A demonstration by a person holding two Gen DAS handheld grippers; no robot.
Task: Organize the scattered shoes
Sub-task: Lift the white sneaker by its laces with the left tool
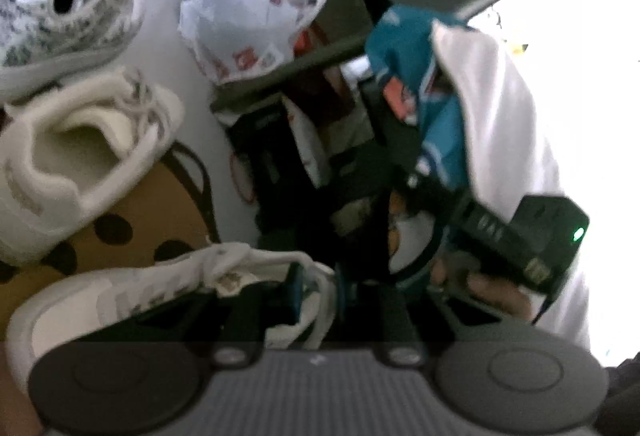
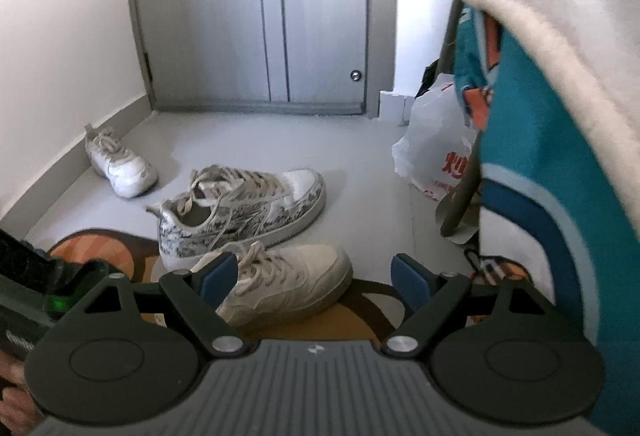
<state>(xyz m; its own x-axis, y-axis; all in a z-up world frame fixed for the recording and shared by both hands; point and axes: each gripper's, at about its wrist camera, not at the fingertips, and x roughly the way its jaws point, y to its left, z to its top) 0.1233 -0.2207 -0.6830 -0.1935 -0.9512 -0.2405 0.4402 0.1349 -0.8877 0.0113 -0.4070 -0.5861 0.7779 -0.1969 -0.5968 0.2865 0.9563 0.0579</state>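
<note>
A gray door [image 2: 256, 12] backs the pale floor [image 2: 360, 156], where a patterned sneaker [image 2: 240, 208] and a beige sneaker [image 2: 288, 280] lie beside a small white one [image 2: 120, 164]. The left gripper [image 1: 316, 296] pinches a white sneaker's [image 1: 120, 300] collar; the right gripper [image 2: 308, 276] hangs wide apart, empty.

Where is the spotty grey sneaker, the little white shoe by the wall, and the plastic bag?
Patterned grey sneaker [image 2: 244, 208]: right wrist view, on its side panel.
Small white shoe [image 2: 122, 166]: right wrist view, on its upper.
White plastic bag [image 2: 434, 148]: right wrist view, on its crinkled front.
</note>
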